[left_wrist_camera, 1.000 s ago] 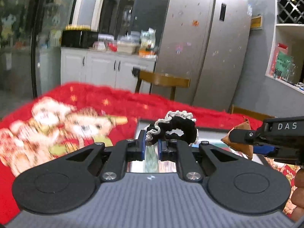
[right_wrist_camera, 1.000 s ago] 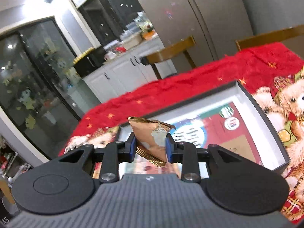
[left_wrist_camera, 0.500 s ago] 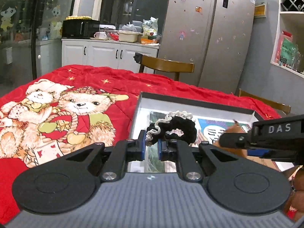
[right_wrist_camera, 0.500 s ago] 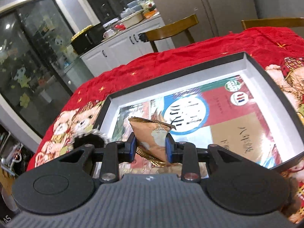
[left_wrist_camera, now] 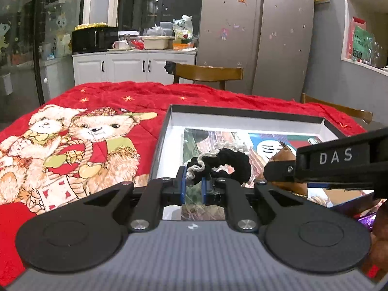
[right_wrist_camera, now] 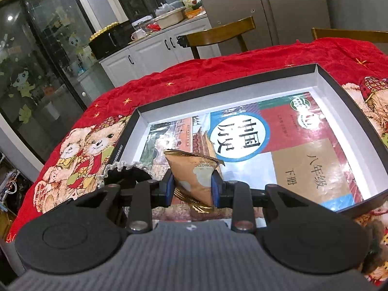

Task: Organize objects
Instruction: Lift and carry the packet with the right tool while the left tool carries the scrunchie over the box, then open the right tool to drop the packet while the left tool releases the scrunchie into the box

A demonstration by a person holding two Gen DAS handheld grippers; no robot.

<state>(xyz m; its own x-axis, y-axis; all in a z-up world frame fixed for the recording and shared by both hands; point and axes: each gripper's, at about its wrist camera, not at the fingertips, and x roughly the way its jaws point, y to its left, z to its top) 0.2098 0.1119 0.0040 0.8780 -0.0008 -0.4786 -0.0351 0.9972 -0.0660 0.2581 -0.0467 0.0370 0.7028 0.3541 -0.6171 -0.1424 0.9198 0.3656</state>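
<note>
My left gripper (left_wrist_camera: 193, 184) is shut on a black scrunchie with a white lace edge (left_wrist_camera: 225, 161), held over the near left corner of a shallow dark box (left_wrist_camera: 245, 113). A textbook (right_wrist_camera: 286, 145) lies flat inside the box (right_wrist_camera: 228, 87). My right gripper (right_wrist_camera: 192, 186) is shut on a brown and gold snack packet (right_wrist_camera: 194, 177), hanging above the book's near edge. The scrunchie (right_wrist_camera: 126, 172) shows at the left of the right wrist view. The right gripper's black side (left_wrist_camera: 339, 162) crosses the left wrist view, with the packet (left_wrist_camera: 286, 152) behind it.
The box sits on a red quilt with teddy bears (left_wrist_camera: 80, 145) that covers the table. Wooden chairs (left_wrist_camera: 208, 74) stand at the far side, before a white cabinet (left_wrist_camera: 126, 66) and a steel fridge (left_wrist_camera: 257, 29). A shelf (left_wrist_camera: 363, 24) is at the right.
Both grippers have sunk toward the box and levelled out, so the box and book fill more of each view. Their grips on the scrunchie and packet are unchanged.
</note>
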